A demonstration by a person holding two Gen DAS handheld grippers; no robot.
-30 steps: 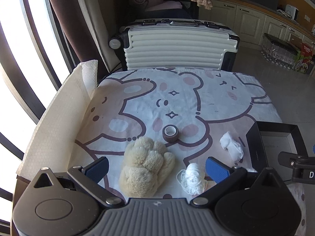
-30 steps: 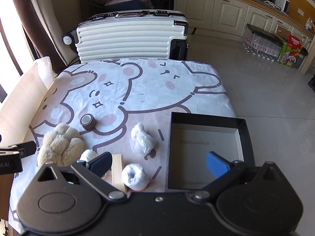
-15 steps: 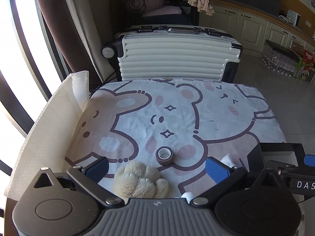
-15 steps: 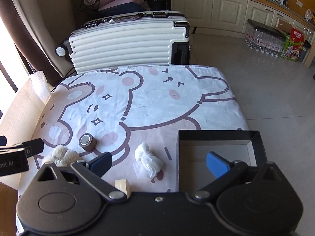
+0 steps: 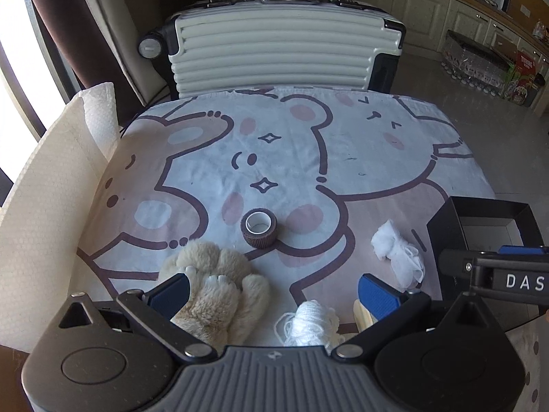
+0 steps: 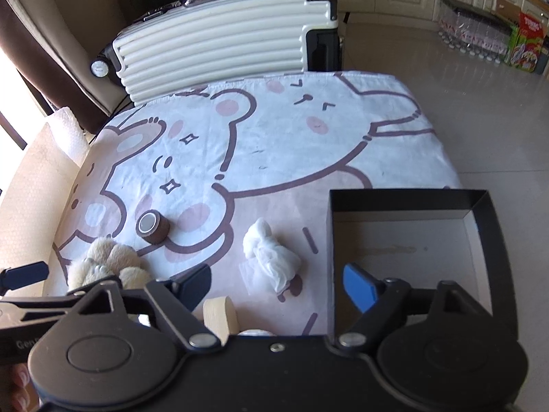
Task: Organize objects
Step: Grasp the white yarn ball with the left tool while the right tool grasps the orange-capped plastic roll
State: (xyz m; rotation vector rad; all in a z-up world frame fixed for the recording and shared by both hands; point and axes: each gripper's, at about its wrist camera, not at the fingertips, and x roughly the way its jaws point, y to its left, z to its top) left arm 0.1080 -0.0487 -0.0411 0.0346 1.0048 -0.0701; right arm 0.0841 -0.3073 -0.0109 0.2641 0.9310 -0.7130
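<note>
My left gripper [image 5: 274,292] is open and low over the near edge of the bear-print cloth. A beige plush paw [image 5: 212,295] lies against its left finger, and a white yarn ball [image 5: 308,322] sits between the fingers, ungripped. A brown tape roll [image 5: 259,228] stands just beyond. My right gripper [image 6: 278,285] has its jaws closing with nothing pressed between the pads. A crumpled white cloth [image 6: 274,261] lies just ahead of it, and a wooden block [image 6: 219,316] lies under its left finger. The black open box [image 6: 405,199] is to the right.
A white ribbed suitcase [image 5: 274,55] stands behind the table's far edge. A sheet of bubble wrap [image 5: 51,189] rises along the left side. The floor drops off beyond the right edge, with cabinets and bottles [image 6: 480,31] further away.
Both grippers have come lower over the near objects. The right gripper's fingers stand closer together than before and its view has tilted. No object on the cloth has shifted.
</note>
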